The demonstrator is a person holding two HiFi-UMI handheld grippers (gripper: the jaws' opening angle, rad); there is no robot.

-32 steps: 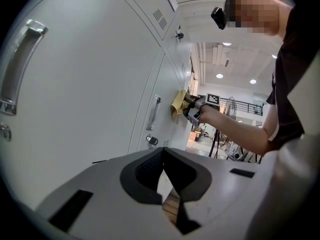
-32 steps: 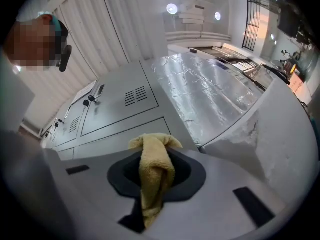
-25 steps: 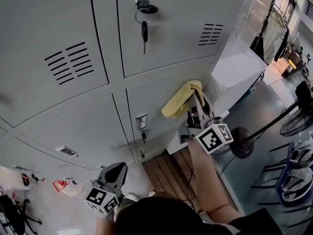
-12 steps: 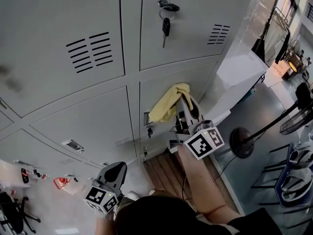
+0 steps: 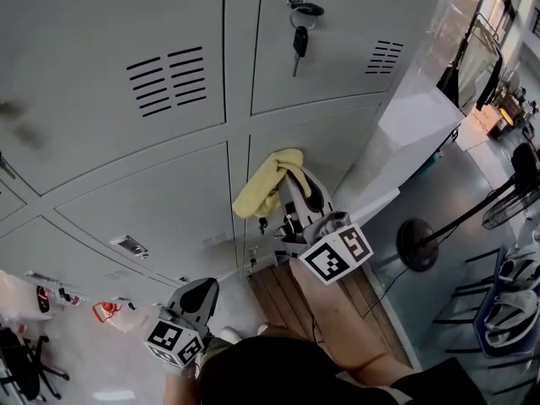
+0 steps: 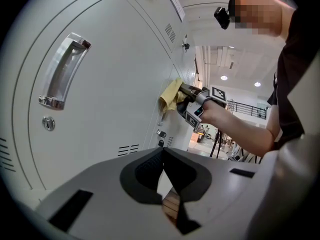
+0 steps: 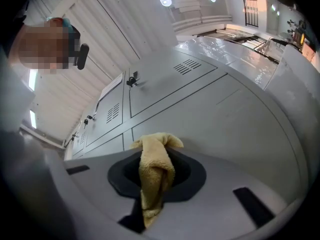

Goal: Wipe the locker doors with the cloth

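Grey metal lockers (image 5: 101, 24) fill the head view, seen steeply from above, with an open workshop floor off to the right. At least four doors show here (more run past the frame edges). Two of them have slotted vents.

Two grippers are in play. The right gripper (image 5: 288, 188) is raised to the lower right door (image 5: 346, 142), and its jaws are clenched on the one cloth (image 5: 263, 191), a yellow towel. The cloth is pressed to that door's upper left part, just beside the seam with the neighbouring door. The right gripper view shows the cloth (image 7: 156, 171) bunched between the jaws and flopping over their tips. The left gripper (image 5: 196, 298) hangs low near the floor, apart from the lockers. Its own view shows the jaws closed together on nothing.

One key (image 5: 299, 39) hangs in the upper right door's lock.

Wiping looks under way on this single door. No streaks or damp patches tell which doors are finished. Faint dark marks on the upper left door suggest it is not yet wiped.
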